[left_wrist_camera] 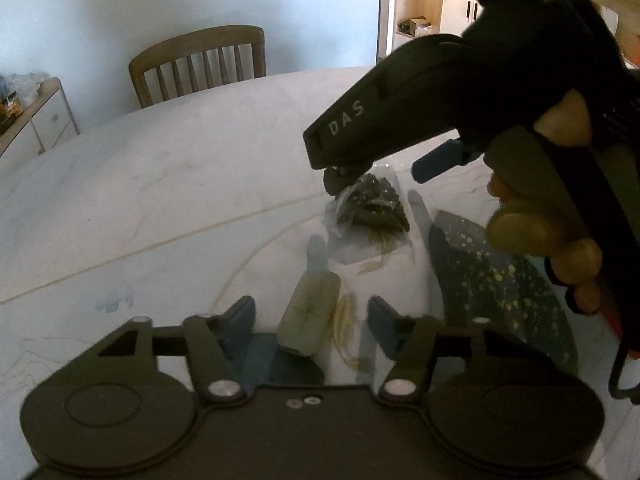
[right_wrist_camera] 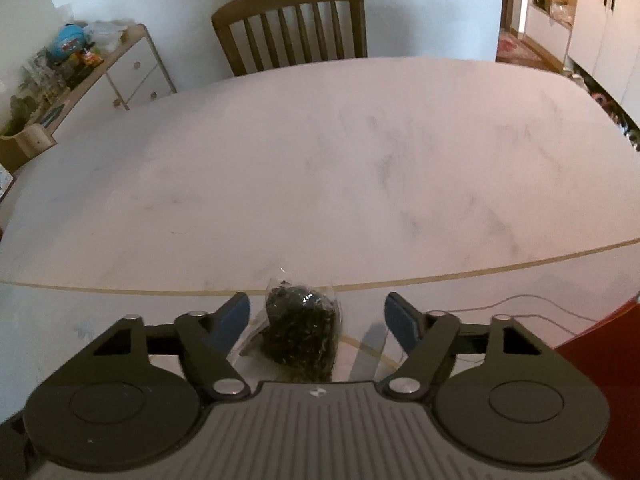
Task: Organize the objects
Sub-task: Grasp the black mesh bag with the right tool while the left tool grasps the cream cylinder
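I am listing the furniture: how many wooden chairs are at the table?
1. The wooden chair stands at the far edge of the table, by the wall. Other chairs may be outside the view.

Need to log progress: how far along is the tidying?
Nothing looks put away yet. In hand: right tongs open around the clear bag of dark bits, not gripping. Left tongs open, astride the pale cylinder. Still loose on the table: both, plus the speckled dark object.
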A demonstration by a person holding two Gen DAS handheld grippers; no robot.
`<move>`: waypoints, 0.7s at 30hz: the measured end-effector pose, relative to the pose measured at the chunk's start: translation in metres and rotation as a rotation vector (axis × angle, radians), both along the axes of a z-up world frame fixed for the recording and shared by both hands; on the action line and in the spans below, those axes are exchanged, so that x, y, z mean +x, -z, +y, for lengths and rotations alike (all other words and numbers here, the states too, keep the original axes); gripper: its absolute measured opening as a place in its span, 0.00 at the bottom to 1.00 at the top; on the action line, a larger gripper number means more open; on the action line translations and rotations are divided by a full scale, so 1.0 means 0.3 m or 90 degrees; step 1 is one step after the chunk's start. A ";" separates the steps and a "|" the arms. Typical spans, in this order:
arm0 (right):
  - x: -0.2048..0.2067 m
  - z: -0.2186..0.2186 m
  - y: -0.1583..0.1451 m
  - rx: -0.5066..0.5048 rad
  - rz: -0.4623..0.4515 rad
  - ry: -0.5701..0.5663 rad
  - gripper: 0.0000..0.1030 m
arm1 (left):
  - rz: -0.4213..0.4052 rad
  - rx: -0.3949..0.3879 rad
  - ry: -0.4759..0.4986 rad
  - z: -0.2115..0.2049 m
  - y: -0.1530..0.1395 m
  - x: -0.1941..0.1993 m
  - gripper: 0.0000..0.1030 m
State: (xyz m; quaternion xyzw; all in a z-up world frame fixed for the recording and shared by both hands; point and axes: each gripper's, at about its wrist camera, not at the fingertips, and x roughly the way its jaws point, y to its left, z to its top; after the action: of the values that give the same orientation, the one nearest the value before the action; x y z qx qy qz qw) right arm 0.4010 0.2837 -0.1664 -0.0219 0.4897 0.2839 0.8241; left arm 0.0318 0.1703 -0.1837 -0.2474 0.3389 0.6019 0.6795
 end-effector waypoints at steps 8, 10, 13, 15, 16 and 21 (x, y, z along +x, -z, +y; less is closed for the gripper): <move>-0.026 0.017 -0.009 -0.010 -0.009 -0.021 0.43 | 0.000 -0.002 0.007 -0.009 -0.007 0.008 0.36; -0.034 0.021 -0.017 -0.015 -0.016 -0.027 0.40 | -0.001 -0.005 0.004 -0.008 -0.009 0.008 0.33; -0.045 0.022 -0.024 -0.020 -0.022 -0.034 0.36 | -0.003 -0.008 0.000 -0.007 -0.013 0.007 0.22; -0.052 0.014 -0.030 -0.022 -0.024 -0.036 0.35 | -0.003 -0.010 0.000 -0.001 -0.015 0.006 0.20; -0.053 0.012 -0.033 -0.022 -0.024 -0.036 0.34 | -0.003 -0.010 0.000 -0.001 -0.016 0.006 0.20; -0.070 -0.007 -0.054 -0.020 -0.026 -0.036 0.33 | -0.005 -0.011 -0.006 -0.005 -0.025 0.006 0.19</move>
State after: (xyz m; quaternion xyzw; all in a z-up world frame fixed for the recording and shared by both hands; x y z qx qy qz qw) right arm 0.3799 0.2817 -0.1503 -0.0544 0.4763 0.2989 0.8251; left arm 0.0337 0.1688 -0.1761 -0.2573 0.3405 0.6014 0.6755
